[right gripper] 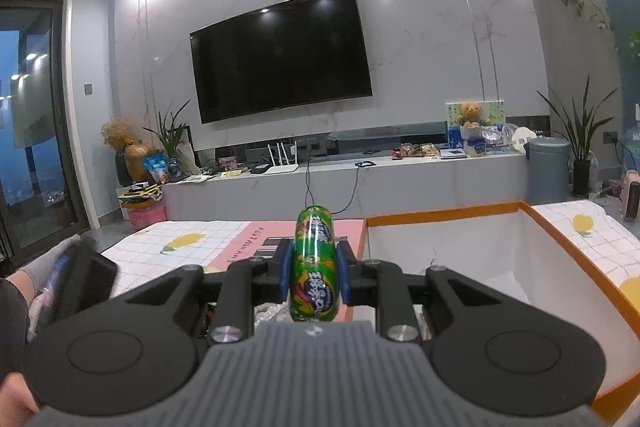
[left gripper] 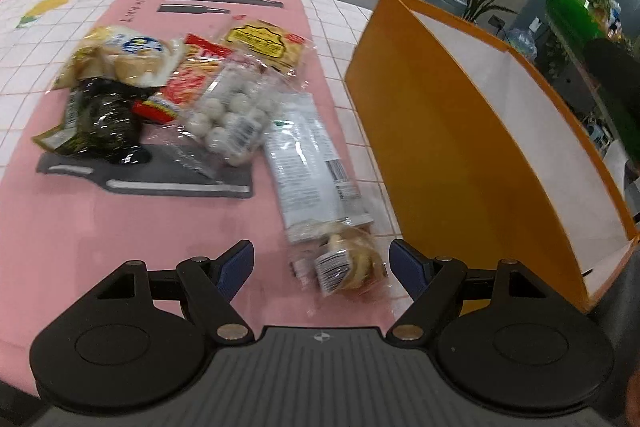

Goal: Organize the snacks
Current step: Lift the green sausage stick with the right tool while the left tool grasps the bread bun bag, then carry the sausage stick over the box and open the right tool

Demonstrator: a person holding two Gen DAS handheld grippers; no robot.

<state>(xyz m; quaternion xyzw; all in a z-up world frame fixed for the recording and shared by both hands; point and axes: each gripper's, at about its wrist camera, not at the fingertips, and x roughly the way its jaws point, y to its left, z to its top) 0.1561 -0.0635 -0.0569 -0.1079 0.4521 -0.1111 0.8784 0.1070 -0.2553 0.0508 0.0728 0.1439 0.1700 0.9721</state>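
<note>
Right gripper [right gripper: 313, 269] pinches green sausage [right gripper: 315, 263]; box [right gripper: 440, 217] at 2 o'clock. Left gripper [left gripper: 321, 261] spread over bun packet [left gripper: 346, 265], 12 o'clock. Risk: slick wrapper slips before reaching box.

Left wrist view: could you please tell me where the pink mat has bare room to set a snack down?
Bare pink mat lies in front of the printed grey cleaver, left of the long white packet. The pile around the clear bag of white balls is crowded. The orange box looks empty inside.
</note>
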